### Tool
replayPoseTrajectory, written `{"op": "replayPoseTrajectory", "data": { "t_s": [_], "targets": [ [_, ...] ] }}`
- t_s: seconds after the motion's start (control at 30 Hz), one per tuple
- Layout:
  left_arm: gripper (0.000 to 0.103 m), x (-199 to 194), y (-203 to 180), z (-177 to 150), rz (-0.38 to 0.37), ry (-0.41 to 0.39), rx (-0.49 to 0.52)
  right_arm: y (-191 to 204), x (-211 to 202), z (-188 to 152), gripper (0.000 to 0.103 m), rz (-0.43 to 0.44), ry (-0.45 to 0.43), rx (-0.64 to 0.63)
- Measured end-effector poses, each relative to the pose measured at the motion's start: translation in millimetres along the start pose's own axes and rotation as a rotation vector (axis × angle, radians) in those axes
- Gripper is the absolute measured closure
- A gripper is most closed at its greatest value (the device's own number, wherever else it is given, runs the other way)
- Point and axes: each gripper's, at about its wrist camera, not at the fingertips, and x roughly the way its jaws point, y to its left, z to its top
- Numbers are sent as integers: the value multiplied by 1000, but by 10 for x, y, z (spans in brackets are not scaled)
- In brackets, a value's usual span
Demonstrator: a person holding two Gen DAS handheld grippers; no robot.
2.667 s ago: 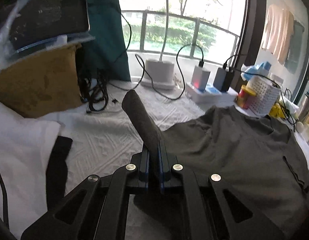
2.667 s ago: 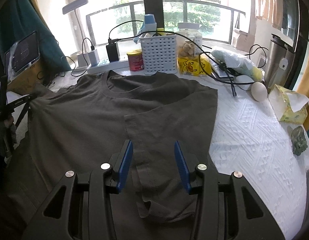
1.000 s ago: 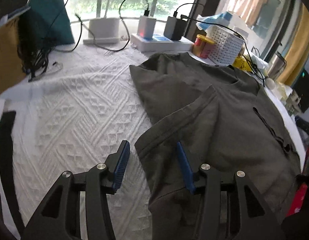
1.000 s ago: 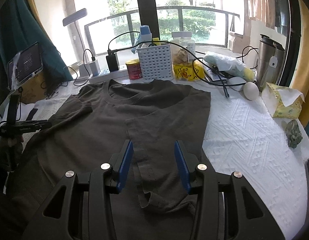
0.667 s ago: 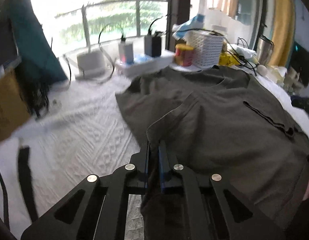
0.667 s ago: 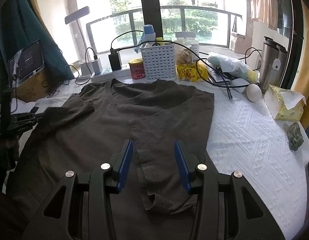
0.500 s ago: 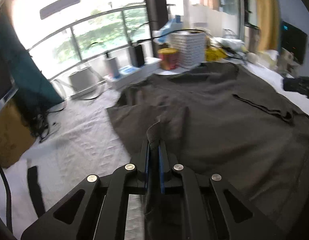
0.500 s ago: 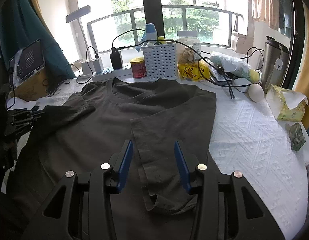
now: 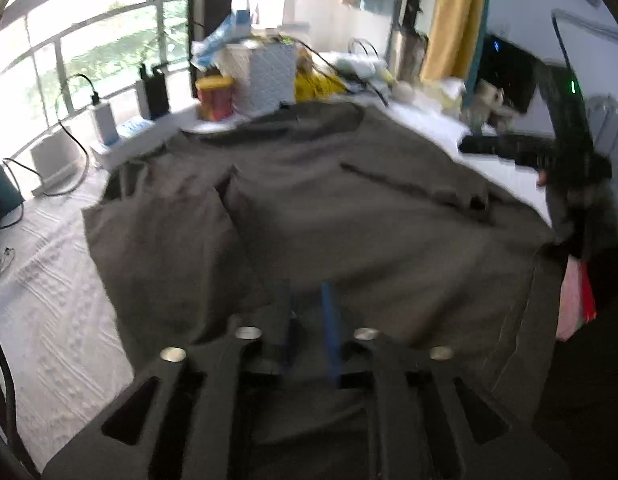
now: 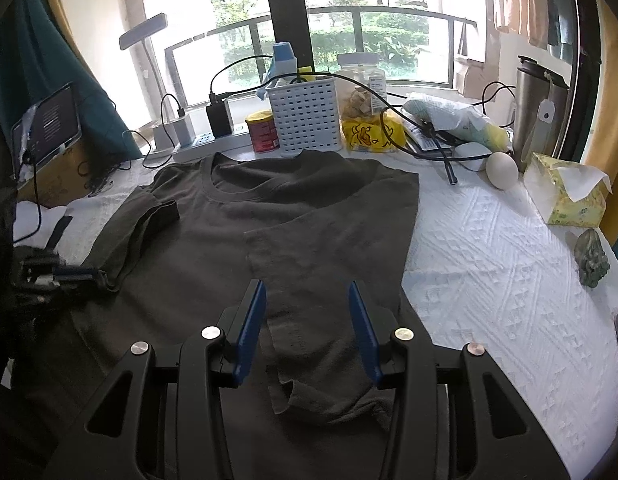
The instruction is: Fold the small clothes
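L tool (image 9: 309, 300) opening over tee (image 10: 309, 216); basket (image 10: 307, 120) w/ bottle (image 10: 283, 56).

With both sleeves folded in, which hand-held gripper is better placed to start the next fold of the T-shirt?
Probably the left hand-held gripper: it sits at the T-shirt's side edge, jaws just reopened. The right hand-held gripper hovers open over the middle fold, away from any free edge.

No wording can be read in either view.
Print shows only as marks: a cartoon duck face on the yellow packet (image 10: 369, 134) at about twelve o'clock, a white label on the jar (image 10: 361, 80) just behind it, pale lettering on the red tin (image 10: 262, 132) at eleven o'clock, and lit lines on the screen (image 10: 49, 122) at ten o'clock, all too small to make out.
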Motion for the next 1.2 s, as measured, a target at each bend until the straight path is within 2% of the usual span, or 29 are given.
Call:
{"op": "replayPoseTrajectory", "data": {
  "t_s": [0.03,0.07,0.13,0.2,0.4,0.47,0.5,0.53,0.57,0.8,0.93,1.0,1.07,1.13,1.2],
  "targets": [
    [60,-16,38,32,15,-12,-9,-5,1,-2,60,0,0,1],
    [58,-26,85,55,38,-19,-19,-12,1,-5,60,-1,0,2],
    [58,25,191,78,77,7,-35,-31,4,-8,60,-1,0,6],
    [58,86,250,57,81,46,-46,-53,5,-13,60,-2,0,10],
    [58,207,221,-108,7,118,-48,-111,35,-20,60,-9,8,24],
    [63,280,186,-169,5,148,-39,-105,49,-16,60,-4,10,23],
    [68,262,165,-175,12,129,-27,-96,56,-14,60,-1,11,20],
    [89,259,163,-169,5,134,-32,-87,61,-12,60,1,11,18],
    [96,240,161,-165,-6,132,-37,-80,63,-11,60,3,12,17],
    [96,40,55,-117,-84,115,43,-130,41,-21,60,-10,10,24],
    [96,125,106,-164,-94,185,38,-187,40,-28,60,0,20,44],
    [88,197,125,-177,-62,212,34,-194,49,-34,60,-6,26,45],
    [69,187,110,-158,-76,197,29,-191,56,-38,60,-6,33,42],
    [63,164,96,-131,-94,179,23,-179,61,-43,60,-12,38,35],
    [63,152,94,-102,-113,165,7,-177,89,-50,60,-32,48,25]
  ]
}}
